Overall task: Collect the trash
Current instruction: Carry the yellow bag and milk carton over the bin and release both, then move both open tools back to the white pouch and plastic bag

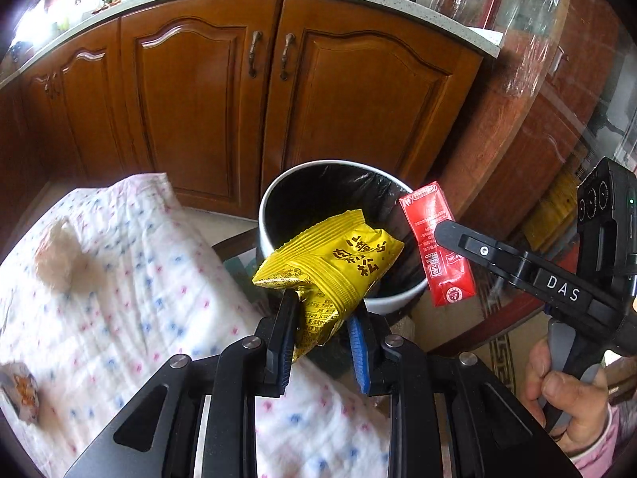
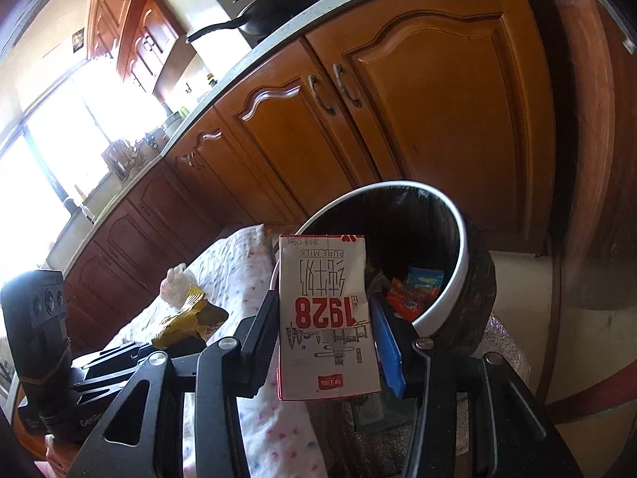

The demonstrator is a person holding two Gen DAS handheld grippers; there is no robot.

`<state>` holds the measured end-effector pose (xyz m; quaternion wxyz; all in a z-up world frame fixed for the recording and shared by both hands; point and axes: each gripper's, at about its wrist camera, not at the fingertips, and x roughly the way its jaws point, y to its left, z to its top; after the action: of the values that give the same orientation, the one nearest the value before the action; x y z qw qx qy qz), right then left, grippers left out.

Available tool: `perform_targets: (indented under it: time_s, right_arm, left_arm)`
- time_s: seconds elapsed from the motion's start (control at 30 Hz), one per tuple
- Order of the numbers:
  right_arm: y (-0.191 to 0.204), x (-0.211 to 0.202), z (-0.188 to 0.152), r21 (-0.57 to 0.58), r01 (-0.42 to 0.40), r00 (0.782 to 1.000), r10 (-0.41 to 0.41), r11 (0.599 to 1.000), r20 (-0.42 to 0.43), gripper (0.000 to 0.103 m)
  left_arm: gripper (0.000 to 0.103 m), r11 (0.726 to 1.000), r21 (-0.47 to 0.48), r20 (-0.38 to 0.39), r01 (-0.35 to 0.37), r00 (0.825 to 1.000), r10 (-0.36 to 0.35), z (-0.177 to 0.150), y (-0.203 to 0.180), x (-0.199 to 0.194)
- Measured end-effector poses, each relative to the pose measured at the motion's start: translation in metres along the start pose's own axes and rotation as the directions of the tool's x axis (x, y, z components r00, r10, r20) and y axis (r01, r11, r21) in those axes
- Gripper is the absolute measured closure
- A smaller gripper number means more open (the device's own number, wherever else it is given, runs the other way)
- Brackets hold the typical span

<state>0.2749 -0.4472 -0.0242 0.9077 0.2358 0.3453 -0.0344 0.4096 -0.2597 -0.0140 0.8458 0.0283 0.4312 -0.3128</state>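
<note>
bin [image 1: 270, 203] before cabinets [image 1: 191, 91], cloth [image 1: 119, 279] to its left, wrappers [image 2: 414, 290] inside

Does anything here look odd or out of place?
Only slightly: the milk carton in the right gripper is held upside down, its print inverted. The left gripper pinches a crumpled yellow snack wrapper near the bin.

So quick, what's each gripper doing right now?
Left gripper: closed on the yellow snack wrapper.
Right gripper: closed on the milk carton.

Bin [image 2: 458, 271] contents mostly hidden behind milk carton [image 2: 324, 310]; pale lump [image 1: 59, 255] on cloth blurred, perhaps tissue
</note>
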Motion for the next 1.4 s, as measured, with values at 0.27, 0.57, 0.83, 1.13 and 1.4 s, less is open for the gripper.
perform_targets:
  time_s: [0.27,0.57,0.83,1.13,1.4]
  right_arm:
    - [-0.014,0.018,0.021,0.013,0.036,0.999,-0.036,0.999,0.000,0.057]
    - [-0.027,0.042,0.029,0.003,0.077,0.996,-0.077,0.997,-0.045,0.057]
    - [-0.026,0.046,0.029,-0.027,0.091,0.993,-0.093,0.995,-0.072,0.050]
    - [-0.016,0.021,0.015,0.019,0.015,1.000,-0.015,1.000,0.004,0.020]
    - [0.015,-0.001,-0.020,0.022,-0.059,0.996,0.058,0.998,0.065,0.007]
  left_arm:
    - [0.079,1.000,0.023,-0.074,-0.018,0.997,0.020,0.033,-0.004,0.052]
    - [0.072,1.000,0.023,-0.148,-0.016,0.989,0.019,0.044,-0.004,0.097]
    - [0.053,0.999,0.016,-0.144,-0.034,0.989,0.036,0.040,0.000,0.098]
    - [0.045,0.997,-0.060,-0.066,-0.039,0.997,0.035,0.007,0.015,0.053]
    - [0.042,0.976,-0.213,-0.033,-0.052,0.998,0.046,-0.049,0.050,0.006]
